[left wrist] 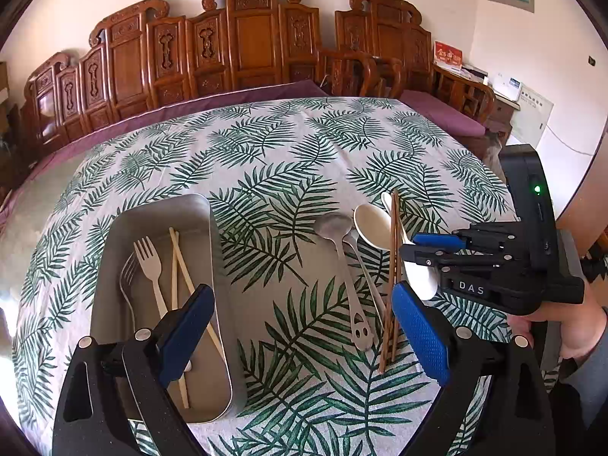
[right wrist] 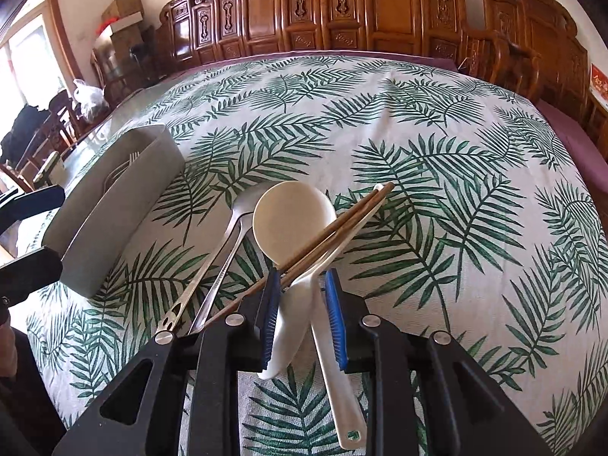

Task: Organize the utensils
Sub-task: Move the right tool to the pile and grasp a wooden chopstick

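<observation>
The left gripper (left wrist: pixel 300 326) hangs with its blue pads wide apart and nothing between them. Behind its left finger lies the grey tray (left wrist: pixel 212 266), whose near end that finger hides; inside it show a pale fork (left wrist: pixel 150 262), a metal fork (left wrist: pixel 127 281) half covered by the pale one, and light chopsticks (left wrist: pixel 175 266) whose lower lengths pass behind the pad.

Ahead of the left gripper's right finger, on the leaf-print tablecloth (left wrist: pixel 266 144), lie two metal spoons (left wrist: pixel 334 231), one bowl mostly hidden under the other, and brown chopsticks (left wrist: pixel 393 266).

The right gripper (right wrist: pixel 298 315) has its fingers a little apart, straddling the handle of a white spoon (right wrist: pixel 288 212). A second white handle (right wrist: pixel 334 361) also runs between them, its bowl end hidden under the chopsticks. Whether the pads press on either handle cannot be told. The brown chopsticks cross just beyond the left pad's tip, and their near ends vanish behind that finger.
</observation>
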The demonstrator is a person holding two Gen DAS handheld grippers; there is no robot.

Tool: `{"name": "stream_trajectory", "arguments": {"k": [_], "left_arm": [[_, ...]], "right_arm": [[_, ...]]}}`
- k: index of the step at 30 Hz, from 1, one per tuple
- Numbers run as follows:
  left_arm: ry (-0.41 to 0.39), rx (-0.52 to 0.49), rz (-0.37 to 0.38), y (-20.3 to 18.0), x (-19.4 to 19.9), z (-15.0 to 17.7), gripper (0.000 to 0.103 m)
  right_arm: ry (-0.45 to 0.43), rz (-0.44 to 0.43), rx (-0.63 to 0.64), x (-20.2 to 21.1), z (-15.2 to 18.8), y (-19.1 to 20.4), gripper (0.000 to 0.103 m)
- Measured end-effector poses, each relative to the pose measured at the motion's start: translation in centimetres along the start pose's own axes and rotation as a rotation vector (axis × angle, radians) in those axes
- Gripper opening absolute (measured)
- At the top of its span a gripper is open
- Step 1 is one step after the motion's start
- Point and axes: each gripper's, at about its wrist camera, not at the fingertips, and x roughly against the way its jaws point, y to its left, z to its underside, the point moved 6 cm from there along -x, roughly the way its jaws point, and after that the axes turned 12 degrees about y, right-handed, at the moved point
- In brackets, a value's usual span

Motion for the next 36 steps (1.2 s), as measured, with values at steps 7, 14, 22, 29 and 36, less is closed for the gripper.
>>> {"name": "stream_trajectory", "arguments": {"k": [7, 14, 22, 29, 36], "left_arm": [[-0.007, -0.013, -0.008, 0.0, 0.1, 0.0, 0.091], [0.002, -0.017, -0.012, -0.1, 0.0, 0.0, 0.091], [0.005, -0.034, -0.022, -0.4, -0.1, 0.0, 0.091], [-0.006, -0.037, -0.024, -0.4, 0.2, 0.1, 0.091], [-0.012, -0.036, -0.027, -0.1, 0.5, 0.1, 0.091]], "right_arm": [[-0.018, 0.005, 0.026, 0.3, 0.1, 0.8, 0.023], [-0.022, -0.019, 0.06, 0.4, -0.1, 1.9, 0.017], [-0.006, -0.038, 0.008, 0.7, 0.3, 1.5, 0.018], [0.024, -0.048, -0.039, 1.4, 2.3, 1.7, 0.021], [0.028, -0.069, -0.086, 0.7, 2.2, 1.8, 0.036]]}}
